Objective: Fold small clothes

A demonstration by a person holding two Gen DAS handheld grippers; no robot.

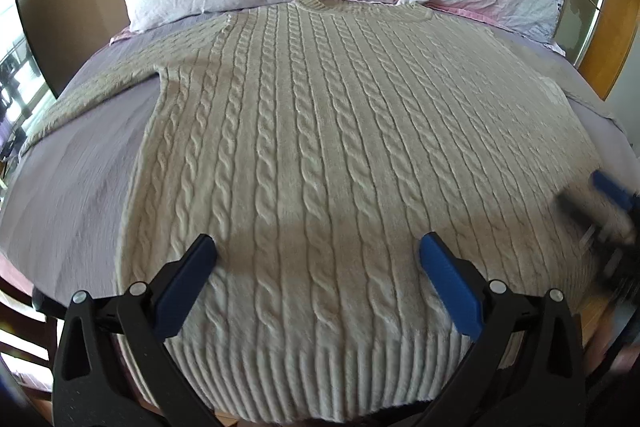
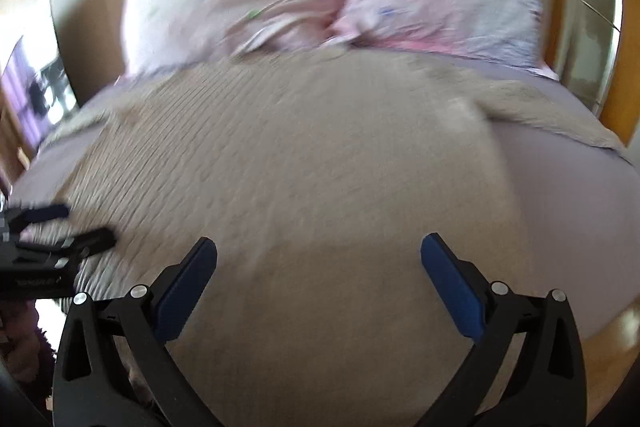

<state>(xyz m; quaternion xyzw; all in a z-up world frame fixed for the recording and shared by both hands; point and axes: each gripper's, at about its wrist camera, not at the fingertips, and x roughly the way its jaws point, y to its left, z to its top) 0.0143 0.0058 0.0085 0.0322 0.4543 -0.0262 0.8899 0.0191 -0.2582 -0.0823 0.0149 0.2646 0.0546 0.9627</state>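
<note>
Left gripper [image 1: 318,247]: jaws spread wide, nothing between the blue pads [image 1: 450,283], pose level, pointing toward the far side. Sharp in its own view. Right gripper [image 2: 319,247]: jaws equally wide, nothing pinched, same forward heading; its whole view is motion-blurred. Each shows in the other's camera: right gripper at the right edge of the left view, smeared; left gripper at the left edge of the right view, fingers parted. Side by side, well apart.
</note>
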